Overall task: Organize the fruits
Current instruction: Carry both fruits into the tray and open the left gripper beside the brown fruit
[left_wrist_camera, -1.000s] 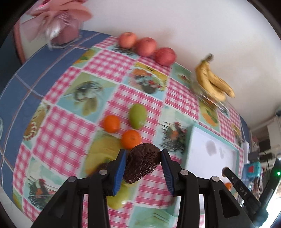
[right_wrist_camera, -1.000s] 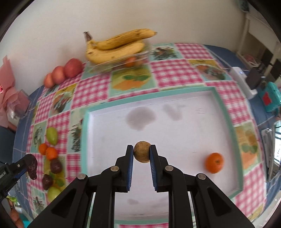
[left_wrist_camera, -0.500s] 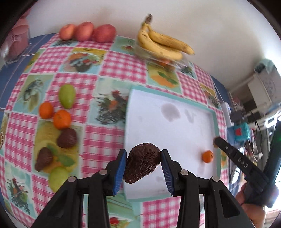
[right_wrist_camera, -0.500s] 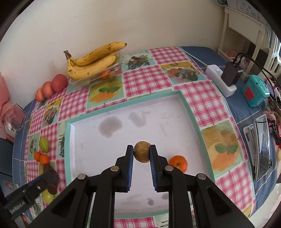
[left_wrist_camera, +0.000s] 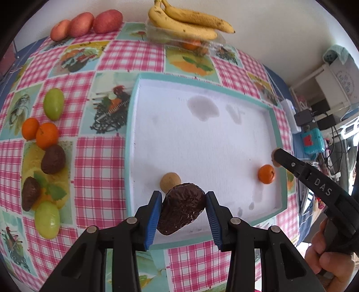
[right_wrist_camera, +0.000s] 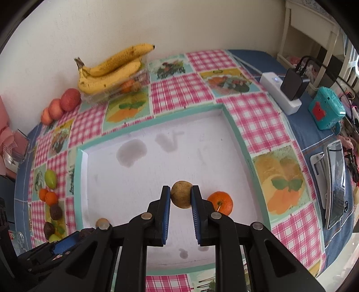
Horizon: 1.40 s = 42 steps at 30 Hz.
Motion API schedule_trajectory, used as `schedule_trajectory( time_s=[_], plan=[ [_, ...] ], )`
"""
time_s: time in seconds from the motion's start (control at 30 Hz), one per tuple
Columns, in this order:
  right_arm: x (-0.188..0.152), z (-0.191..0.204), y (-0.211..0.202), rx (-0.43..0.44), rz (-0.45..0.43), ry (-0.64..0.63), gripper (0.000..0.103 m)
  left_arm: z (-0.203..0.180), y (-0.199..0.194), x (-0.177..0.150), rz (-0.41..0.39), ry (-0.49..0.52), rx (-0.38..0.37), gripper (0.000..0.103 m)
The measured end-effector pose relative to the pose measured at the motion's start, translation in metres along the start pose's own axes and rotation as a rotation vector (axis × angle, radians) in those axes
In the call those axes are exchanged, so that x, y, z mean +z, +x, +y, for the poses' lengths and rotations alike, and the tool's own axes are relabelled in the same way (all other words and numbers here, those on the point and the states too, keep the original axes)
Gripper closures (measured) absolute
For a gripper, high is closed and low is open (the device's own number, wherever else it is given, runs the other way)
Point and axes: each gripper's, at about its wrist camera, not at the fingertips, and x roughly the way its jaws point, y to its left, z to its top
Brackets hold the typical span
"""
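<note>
My left gripper is shut on a dark brown avocado, held over the near edge of the white tray with a teal rim. A tan round fruit lies in the tray just beyond it. My right gripper is shut on another tan round fruit, above the tray beside an orange. That orange sits near the tray's right side. Left of the tray lie green fruits, two oranges and two dark avocados.
Bananas rest on a clear box at the wall, with three red apples to their left. A white power strip, a teal box and a phone lie right of the tablecloth. A hand holds the right gripper.
My left gripper carried the avocado from the fruit pile on the left across to the tray's near edge. The right gripper moved right over the tray toward the orange, still holding its fruit.
</note>
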Motion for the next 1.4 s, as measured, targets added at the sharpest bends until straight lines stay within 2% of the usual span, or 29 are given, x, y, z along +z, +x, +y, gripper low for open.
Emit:
schedule_trajectory(
  time_s=[0.27,0.43,0.77,1.4],
  plan=[
    [-0.011,0.001,0.028,-0.016,0.091,-0.019,0.084,-0.011,0.02,-0.004,0.056,0.035,0.04,0.061],
    [-0.014,0.0,0.035,-0.022,0.116,-0.017,0.084,-0.018,0.033,-0.006,0.082,0.046,0.067,0.061],
    [-0.02,-0.001,0.041,-0.027,0.139,-0.013,0.084,-0.029,0.051,-0.007,0.101,0.052,0.086,0.06],
    [-0.014,0.006,0.052,-0.041,0.151,-0.024,0.083,-0.016,0.052,-0.008,0.11,0.043,0.065,0.06]
  ],
)
